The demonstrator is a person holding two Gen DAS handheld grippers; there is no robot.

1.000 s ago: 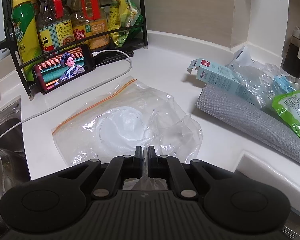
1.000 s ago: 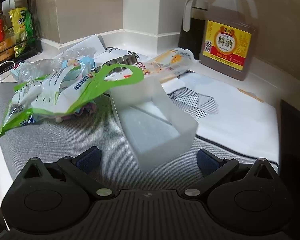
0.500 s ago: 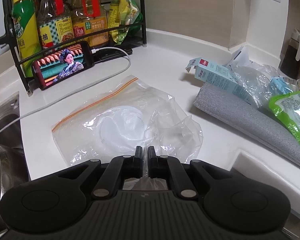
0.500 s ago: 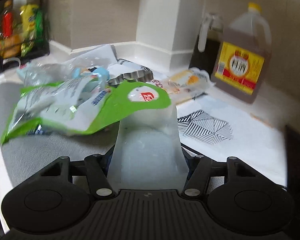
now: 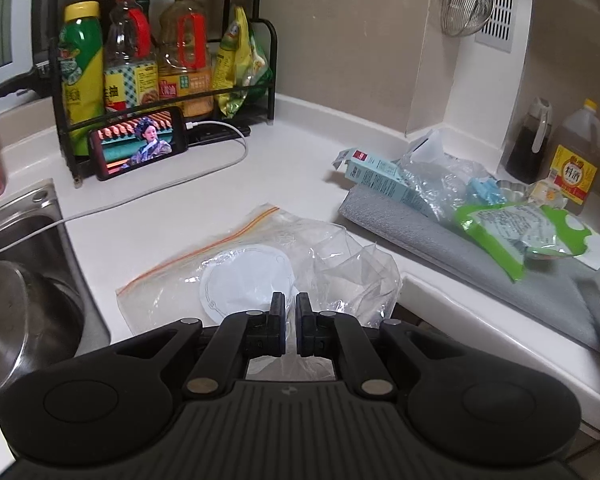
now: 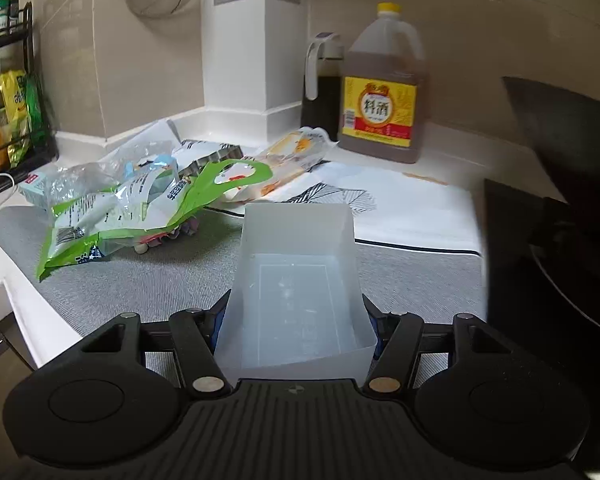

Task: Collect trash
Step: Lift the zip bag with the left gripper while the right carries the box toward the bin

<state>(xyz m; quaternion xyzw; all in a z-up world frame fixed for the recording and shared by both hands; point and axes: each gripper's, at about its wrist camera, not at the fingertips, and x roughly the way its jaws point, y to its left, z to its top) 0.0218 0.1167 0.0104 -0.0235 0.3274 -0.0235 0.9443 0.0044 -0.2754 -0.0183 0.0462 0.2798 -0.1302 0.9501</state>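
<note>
The left hand-held gripper (image 5: 290, 308) is closed tight on the near edge of a clear zip bag (image 5: 260, 268), which lies crumpled on the white surface (image 5: 300, 168) beside the sink (image 5: 28, 240). The right hand-held gripper (image 6: 296, 312) is clamped across a translucent plastic tray (image 6: 296, 280), held over a grey mat (image 6: 148, 280). A green-and-white wrapper (image 6: 140, 208) and other packaging lie just behind it.
</note>
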